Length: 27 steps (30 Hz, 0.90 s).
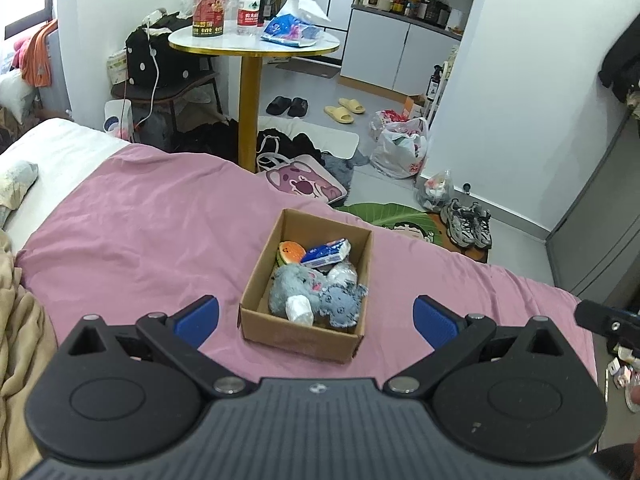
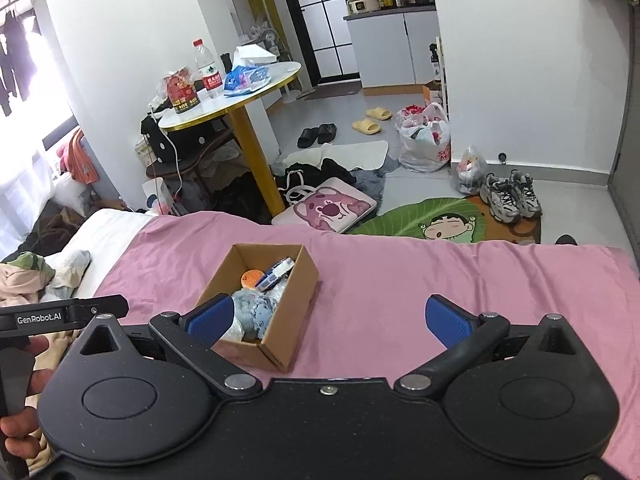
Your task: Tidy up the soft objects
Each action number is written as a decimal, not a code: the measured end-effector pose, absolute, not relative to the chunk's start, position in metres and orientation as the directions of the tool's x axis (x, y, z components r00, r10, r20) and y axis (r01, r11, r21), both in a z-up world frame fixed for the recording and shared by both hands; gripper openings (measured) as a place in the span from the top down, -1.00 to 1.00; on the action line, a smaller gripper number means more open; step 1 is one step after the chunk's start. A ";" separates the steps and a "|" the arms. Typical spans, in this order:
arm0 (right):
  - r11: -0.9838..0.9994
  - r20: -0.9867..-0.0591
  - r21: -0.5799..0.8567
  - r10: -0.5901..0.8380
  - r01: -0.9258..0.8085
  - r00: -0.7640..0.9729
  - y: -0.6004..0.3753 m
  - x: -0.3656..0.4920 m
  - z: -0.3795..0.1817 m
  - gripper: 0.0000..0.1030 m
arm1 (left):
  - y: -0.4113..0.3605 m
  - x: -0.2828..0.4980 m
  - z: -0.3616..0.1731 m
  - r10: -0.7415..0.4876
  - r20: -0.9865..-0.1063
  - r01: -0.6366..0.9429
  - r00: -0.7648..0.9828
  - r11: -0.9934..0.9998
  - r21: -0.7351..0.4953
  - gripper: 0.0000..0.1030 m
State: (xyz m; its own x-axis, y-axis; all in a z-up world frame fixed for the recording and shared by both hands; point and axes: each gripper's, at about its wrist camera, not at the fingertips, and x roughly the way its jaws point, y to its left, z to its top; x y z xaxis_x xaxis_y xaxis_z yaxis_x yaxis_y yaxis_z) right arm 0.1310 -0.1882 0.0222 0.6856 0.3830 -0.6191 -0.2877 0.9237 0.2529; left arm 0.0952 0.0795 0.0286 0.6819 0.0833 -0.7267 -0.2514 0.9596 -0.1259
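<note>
A brown cardboard box (image 1: 260, 312) (image 2: 298, 280) stands on the pink bedsheet (image 1: 140, 232) (image 2: 400, 280). Inside lie two grey plush toys (image 1: 296, 284), a white roll (image 1: 299, 309), a blue tissue pack (image 1: 325, 253), an orange round toy (image 1: 290, 251) and a clear wrapped item. My left gripper (image 1: 316, 322) is open just short of the box's near wall, holding nothing. My right gripper (image 2: 326, 320) is open to the right of the box, its left blue finger (image 2: 210, 318) overlapping the box's near corner in view. Nothing sits between its fingers.
Beyond the bed's far edge stand a round gold-legged table (image 1: 252, 40) with bottles and bags, a pink bear cushion (image 2: 330, 206), slippers, sneakers (image 2: 510, 196) and plastic bags on the floor. Beige bedding (image 1: 16, 320) lies at the left. A hand (image 2: 20, 440) holds the left gripper's handle.
</note>
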 end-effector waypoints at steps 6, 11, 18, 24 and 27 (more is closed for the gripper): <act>0.921 -0.600 0.256 0.389 -0.293 0.699 -0.207 0.104 0.036 -1.00 | 0.063 0.074 0.040 0.086 -0.706 -0.222 0.703 0.970 -0.102 -0.99; 0.916 -0.590 0.256 0.401 -0.309 0.700 -0.212 0.084 0.047 -1.00 | 0.051 0.057 0.051 0.083 -0.689 -0.185 0.720 0.980 -0.075 -0.99; 0.904 -0.557 0.261 0.427 -0.338 0.713 -0.223 0.058 0.062 -1.00 | 0.037 0.032 0.068 0.075 -0.660 -0.148 0.747 0.987 -0.055 -0.99; 0.899 -0.534 0.266 0.439 -0.349 0.723 -0.228 0.039 0.066 -1.00 | 0.033 0.012 0.079 0.081 -0.639 -0.139 0.765 0.989 -0.041 -0.99; 0.898 -0.526 0.260 0.441 -0.356 0.728 -0.228 0.032 0.067 -1.00 | 0.030 0.004 0.082 0.080 -0.631 -0.127 0.772 0.991 -0.030 -0.99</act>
